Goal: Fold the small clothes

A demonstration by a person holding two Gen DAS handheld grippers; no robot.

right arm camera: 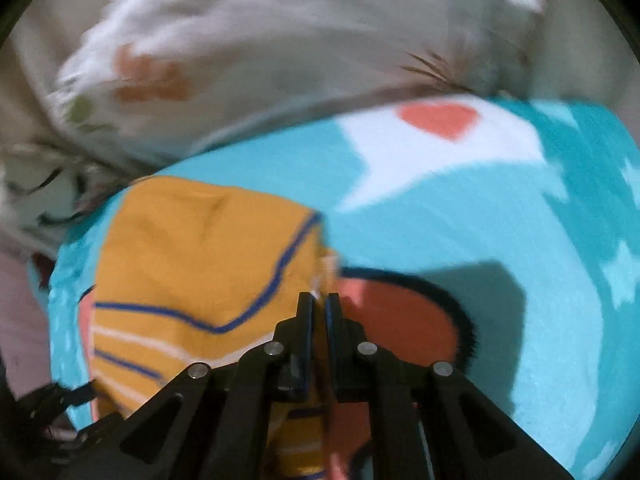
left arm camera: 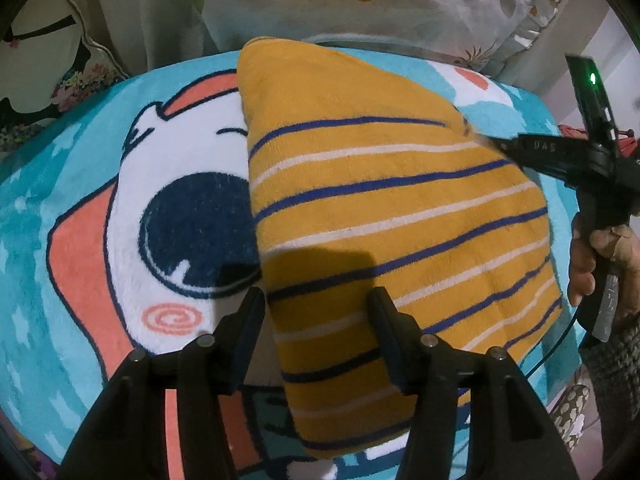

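Observation:
A small mustard-yellow garment (left arm camera: 384, 216) with blue and white stripes lies on a turquoise cartoon blanket (left arm camera: 60, 208). My left gripper (left arm camera: 316, 300) is open, its fingers on either side of the garment's near left edge, holding nothing. In the left wrist view my right gripper (left arm camera: 500, 142) reaches in from the right at the garment's far right edge. In the blurred right wrist view, my right gripper (right arm camera: 320, 300) is shut on the garment (right arm camera: 200, 264) at its edge, with fabric pinched between the fingers.
Floral pillows (left arm camera: 420, 4) lie beyond the blanket's far edge, and they also show in the right wrist view (right arm camera: 280, 48). A person's hand (left arm camera: 600, 264) holds the right gripper's handle. The blanket (right arm camera: 500, 240) stretches to the right of the garment.

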